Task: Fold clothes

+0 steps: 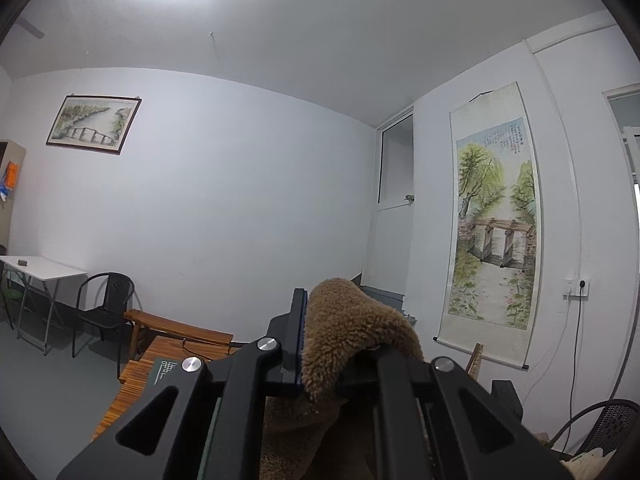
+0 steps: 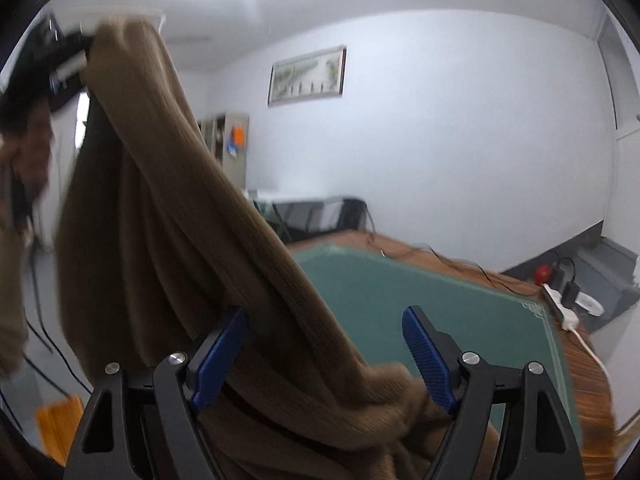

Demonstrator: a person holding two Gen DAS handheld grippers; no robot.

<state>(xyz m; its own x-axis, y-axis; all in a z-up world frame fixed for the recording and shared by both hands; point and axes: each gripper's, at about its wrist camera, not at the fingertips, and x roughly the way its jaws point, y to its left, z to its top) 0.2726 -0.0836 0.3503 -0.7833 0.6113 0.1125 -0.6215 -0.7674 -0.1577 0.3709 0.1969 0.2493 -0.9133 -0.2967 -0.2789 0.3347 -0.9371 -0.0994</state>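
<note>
A brown fleece garment [image 1: 352, 332] is pinched in my left gripper [image 1: 308, 340], which is raised high and points at the room's walls. In the right wrist view the same garment [image 2: 168, 216] hangs stretched from the left gripper [image 2: 68, 68] at the upper left down across my right gripper [image 2: 324, 344]. My right gripper's blue-padded jaws stand wide open, with the cloth draped between and over them. A green mat [image 2: 420, 312] on a wooden table [image 2: 592, 384] lies below.
A white power strip [image 2: 560, 308] with cables sits at the table's right edge. A wooden bench [image 1: 176, 332], a black chair [image 1: 104, 308] and a white folding table [image 1: 44, 268] stand by the far wall. Another black chair [image 1: 600, 424] is at the right.
</note>
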